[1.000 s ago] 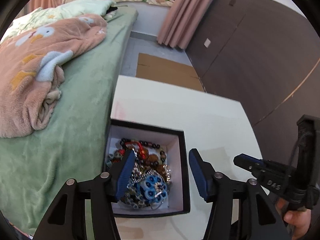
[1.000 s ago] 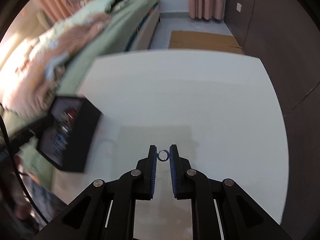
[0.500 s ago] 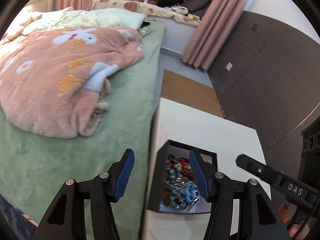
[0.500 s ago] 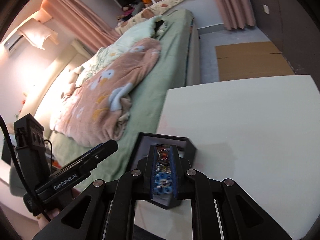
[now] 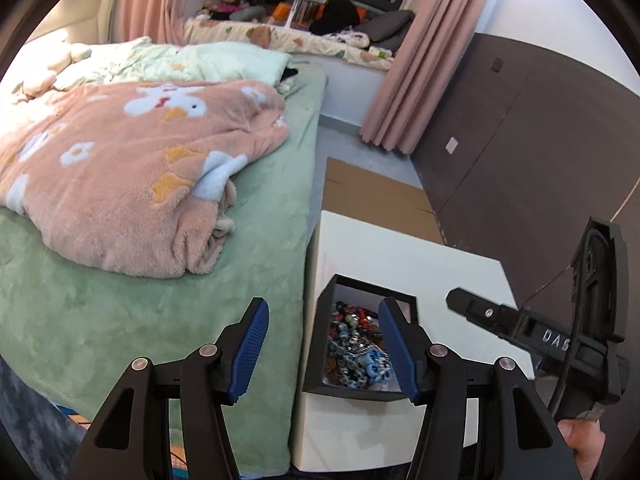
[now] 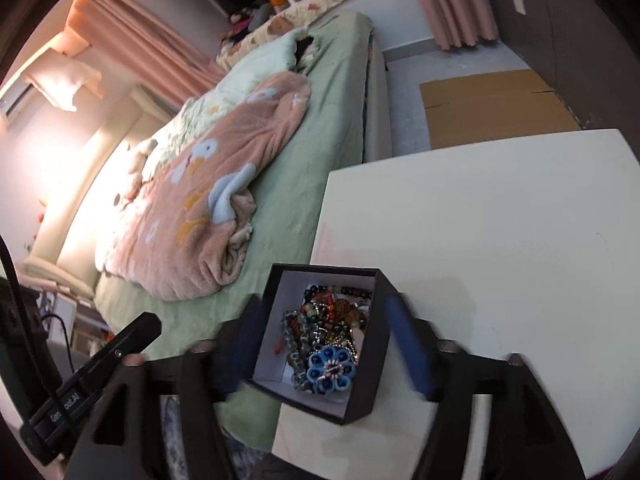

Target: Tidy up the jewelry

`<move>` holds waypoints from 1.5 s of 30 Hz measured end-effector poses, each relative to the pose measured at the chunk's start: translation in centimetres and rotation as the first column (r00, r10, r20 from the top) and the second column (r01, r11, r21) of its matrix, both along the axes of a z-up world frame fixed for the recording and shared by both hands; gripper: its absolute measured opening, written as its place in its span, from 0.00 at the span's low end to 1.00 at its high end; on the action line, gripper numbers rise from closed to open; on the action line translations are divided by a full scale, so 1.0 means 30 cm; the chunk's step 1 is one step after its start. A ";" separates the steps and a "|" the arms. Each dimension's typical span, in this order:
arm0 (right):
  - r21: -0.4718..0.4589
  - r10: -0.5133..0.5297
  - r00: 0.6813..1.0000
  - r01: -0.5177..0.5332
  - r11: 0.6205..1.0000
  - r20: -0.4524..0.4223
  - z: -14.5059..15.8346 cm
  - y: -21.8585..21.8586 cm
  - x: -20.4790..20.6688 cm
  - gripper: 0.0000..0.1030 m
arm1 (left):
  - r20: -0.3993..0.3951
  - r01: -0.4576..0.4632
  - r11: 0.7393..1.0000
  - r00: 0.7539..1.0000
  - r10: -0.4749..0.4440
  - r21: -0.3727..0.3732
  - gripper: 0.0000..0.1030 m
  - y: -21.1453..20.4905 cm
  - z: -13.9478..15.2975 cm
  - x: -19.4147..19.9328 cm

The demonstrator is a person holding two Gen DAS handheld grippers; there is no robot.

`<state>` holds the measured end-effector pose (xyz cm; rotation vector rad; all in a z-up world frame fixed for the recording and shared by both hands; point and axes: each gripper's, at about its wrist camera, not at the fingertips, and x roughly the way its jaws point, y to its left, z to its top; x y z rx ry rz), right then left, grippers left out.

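A black jewelry box (image 6: 372,368) with a white inside sits at the left near corner of the white table (image 6: 500,248). It holds a heap of bead strings and a blue flower piece (image 6: 332,370). My right gripper (image 6: 326,336) is open above the box, its blurred fingers on either side of it; the small ring it carried is not visible. My left gripper (image 5: 322,348) is open and empty, off the table's left edge above the bed, with the box (image 5: 320,360) under its right finger. The right gripper's body (image 5: 560,340) shows at the right of the left wrist view.
A bed with a green sheet (image 5: 120,320) and a pink duck blanket (image 5: 120,176) lies against the table's left side. Flat cardboard (image 6: 492,108) lies on the floor beyond. A dark wardrobe wall (image 5: 540,140) runs along the right.
My right gripper swung left over the box and opened wide; the ring it pinched is gone from its fingers. My left gripper backed off leftward and upward from the box.
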<state>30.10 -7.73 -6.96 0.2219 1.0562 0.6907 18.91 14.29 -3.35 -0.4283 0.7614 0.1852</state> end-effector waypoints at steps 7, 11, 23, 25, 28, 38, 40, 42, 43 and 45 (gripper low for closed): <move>0.041 -0.119 0.992 0.117 0.992 0.046 0.067 -0.154 -0.067 0.79 | 0.049 -0.020 0.997 0.999 0.016 0.070 0.57 -0.049 0.055 -0.070; 0.046 -0.180 0.982 0.178 0.983 0.053 0.097 -0.261 -0.132 0.90 | 0.071 -0.011 0.996 0.997 0.005 0.093 0.57 -0.097 0.072 -0.094; 0.008 -0.204 0.970 0.205 0.979 0.130 0.178 -0.372 -0.324 1.00 | 0.082 0.108 0.993 0.990 -0.112 0.049 0.67 -0.266 0.099 -0.147; 0.019 -0.208 0.967 0.207 0.978 0.149 0.188 -0.382 -0.353 1.00 | 0.102 0.108 0.992 0.988 -0.114 0.063 0.90 -0.281 0.111 -0.168; 0.025 -0.201 0.967 0.200 0.979 0.157 0.188 -0.375 -0.386 1.00 | 0.122 0.120 0.989 0.984 -0.130 0.086 0.99 -0.301 0.125 -0.194; 0.053 -0.269 0.924 0.265 0.963 0.271 0.226 -0.405 -0.570 1.00 | 0.113 0.176 0.974 0.975 -0.192 0.140 0.99 -0.333 0.127 -0.245; 0.058 -0.271 0.929 0.266 0.962 0.253 0.210 -0.416 -0.598 1.00 | 0.110 0.182 0.973 0.974 -0.198 0.143 0.99 -0.331 0.122 -0.254; 0.076 -0.291 0.926 0.282 0.957 0.241 0.199 -0.440 -0.615 1.00 | 0.106 0.187 0.972 0.973 -0.203 0.144 1.00 -0.330 0.118 -0.261; 0.088 -0.309 0.921 0.296 0.951 0.236 0.196 -0.457 -0.620 1.00 | 0.104 0.190 0.971 0.973 -0.205 0.144 0.99 -0.329 0.116 -0.264; 0.108 -0.331 0.918 0.314 0.943 0.218 0.190 -0.481 -0.620 1.00 | 0.105 0.196 0.970 0.972 -0.212 0.143 0.99 -0.329 0.116 -0.271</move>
